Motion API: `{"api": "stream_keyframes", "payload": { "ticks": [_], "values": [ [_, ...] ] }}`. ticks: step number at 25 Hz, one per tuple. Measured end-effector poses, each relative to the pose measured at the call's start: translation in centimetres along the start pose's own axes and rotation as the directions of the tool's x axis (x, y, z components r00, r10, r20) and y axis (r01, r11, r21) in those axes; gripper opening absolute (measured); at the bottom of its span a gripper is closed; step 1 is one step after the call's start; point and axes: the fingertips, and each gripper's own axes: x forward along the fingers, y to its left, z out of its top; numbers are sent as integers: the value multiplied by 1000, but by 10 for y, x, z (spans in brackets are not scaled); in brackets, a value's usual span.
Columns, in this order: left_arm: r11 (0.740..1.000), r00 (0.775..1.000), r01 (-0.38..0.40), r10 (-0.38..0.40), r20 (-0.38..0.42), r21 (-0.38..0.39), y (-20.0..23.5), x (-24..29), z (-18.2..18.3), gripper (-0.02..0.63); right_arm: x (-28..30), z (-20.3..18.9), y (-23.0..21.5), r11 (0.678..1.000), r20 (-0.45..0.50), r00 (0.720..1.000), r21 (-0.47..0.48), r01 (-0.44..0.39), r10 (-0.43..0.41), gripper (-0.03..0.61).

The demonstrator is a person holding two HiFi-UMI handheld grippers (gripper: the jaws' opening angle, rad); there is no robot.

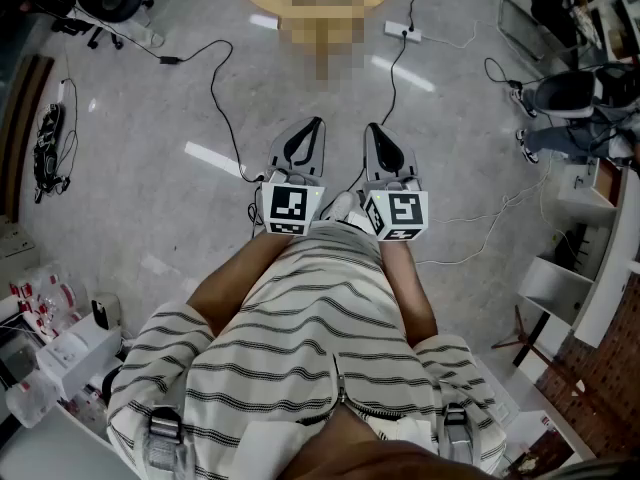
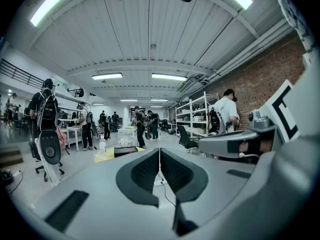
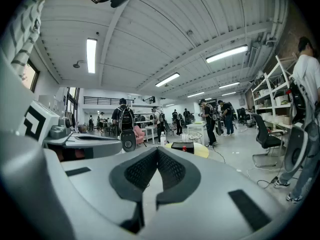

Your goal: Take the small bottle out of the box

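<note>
Both tongs are closed with nothing in them. In the left gripper view the left gripper has its two dark textured pads pressed together at the tips, and it's the same for the right gripper in its own view. From the head view they sit side by side just in front of the person's striped shirt, marker cubes up, pointing out over the grey floor.

The box is well away from both of them, across the floor on a round yellowish table. It looks like a low, flat, dark box sitting near the middle of the tabletop. In the right gripper view a tiny red-topped thing shows at the box. That might be the small bottle, but it's too small to tell, and I can't say whether it's inside the box or just in front of it.

In the left gripper view the same box looks dark and shallow, and a clear bottle stands upright just to its left.
</note>
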Motion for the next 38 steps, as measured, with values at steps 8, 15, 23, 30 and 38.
{"api": "stream_keyframes", "payload": {
  "ticks": [8, 15, 23, 30, 38],
  "values": [
    [1000, 1000, -7, 7, -10, 6, -3, 9, -4, 23, 5, -3, -10, 1000, 3, 1000, 1, -5, 5, 18],
    [1000, 1000, 7, -7, -15, -10, -23, 35, -7, 23, 12, -6, -34, 999, -7, 999, -25, -34, 34, 18],
    [1000, 998, -10, 9, -60, -6, -45, 49, -22, 25, 12, -17, -61, 999, -19, 999, -19, -50, 50, 18],
    [1000, 997, -23, 21, -78, -19, -36, 69, -33, 23, 34, -27, -67, 997, -44, 996, -25, -77, 76, 18],
    [998, 997, -40, 37, -70, -39, -13, 137, -31, 24, 93, -17, -102, 993, -60, 993, -60, -104, 101, 18]
  ]
}}
